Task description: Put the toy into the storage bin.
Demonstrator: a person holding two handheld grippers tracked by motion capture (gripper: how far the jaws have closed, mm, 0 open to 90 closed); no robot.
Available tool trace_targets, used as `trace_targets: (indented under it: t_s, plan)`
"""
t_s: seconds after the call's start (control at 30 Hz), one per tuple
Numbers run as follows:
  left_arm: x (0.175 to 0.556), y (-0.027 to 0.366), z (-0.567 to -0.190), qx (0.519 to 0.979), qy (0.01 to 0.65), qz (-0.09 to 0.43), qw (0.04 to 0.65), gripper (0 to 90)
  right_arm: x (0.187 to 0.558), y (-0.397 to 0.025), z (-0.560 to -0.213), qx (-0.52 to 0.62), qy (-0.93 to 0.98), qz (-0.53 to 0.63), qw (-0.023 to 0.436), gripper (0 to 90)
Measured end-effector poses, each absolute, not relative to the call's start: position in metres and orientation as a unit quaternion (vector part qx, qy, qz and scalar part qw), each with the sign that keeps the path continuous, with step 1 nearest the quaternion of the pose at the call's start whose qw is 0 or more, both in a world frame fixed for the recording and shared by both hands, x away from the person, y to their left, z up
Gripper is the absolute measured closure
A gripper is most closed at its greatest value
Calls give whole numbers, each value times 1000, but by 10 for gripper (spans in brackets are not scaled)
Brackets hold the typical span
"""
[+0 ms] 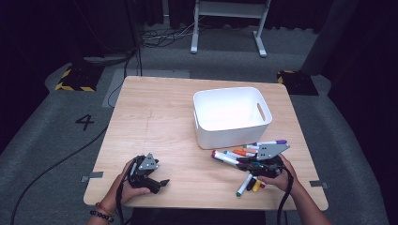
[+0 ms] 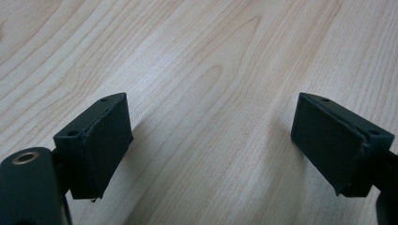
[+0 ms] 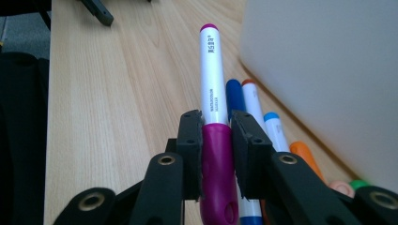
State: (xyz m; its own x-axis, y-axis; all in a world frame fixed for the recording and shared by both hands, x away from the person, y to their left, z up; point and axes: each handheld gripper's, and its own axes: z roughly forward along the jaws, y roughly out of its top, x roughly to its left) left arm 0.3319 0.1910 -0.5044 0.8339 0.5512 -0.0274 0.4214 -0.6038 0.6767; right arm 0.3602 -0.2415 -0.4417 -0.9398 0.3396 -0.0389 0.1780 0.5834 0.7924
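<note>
Bright, evenly lit tabletop (image 1: 155, 122) amid dark surroundings; soft shadows, blurred close-up foregrounds.

High view: looked forward and down over the whole desk (image 1: 155, 122).
Gripper views: sat close above that same desk.

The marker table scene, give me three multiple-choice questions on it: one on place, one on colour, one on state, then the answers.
1. Where do the loose markers lie?
A. inside the bin
B. on the table just before the white bin
C. on the floor

2. What colour is the cap of the marker held by the right gripper?
A. magenta
B. green
C. yellow

3. How is the left gripper?
A. shut on a marker
B. shut, holding nothing
C. open over bare wood

Answers: B, they lie against its near wall; A, the clamped cap is magenta; C, the jaws stand wide apart.
</note>
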Motion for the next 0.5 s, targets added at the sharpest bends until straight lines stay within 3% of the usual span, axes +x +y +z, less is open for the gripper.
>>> trace_targets:
  t_s: [0.5]
  plan:
    - [332, 191, -504, 890, 275, 96, 352, 131, 360, -245, -382, 112, 866, 468, 134, 741]
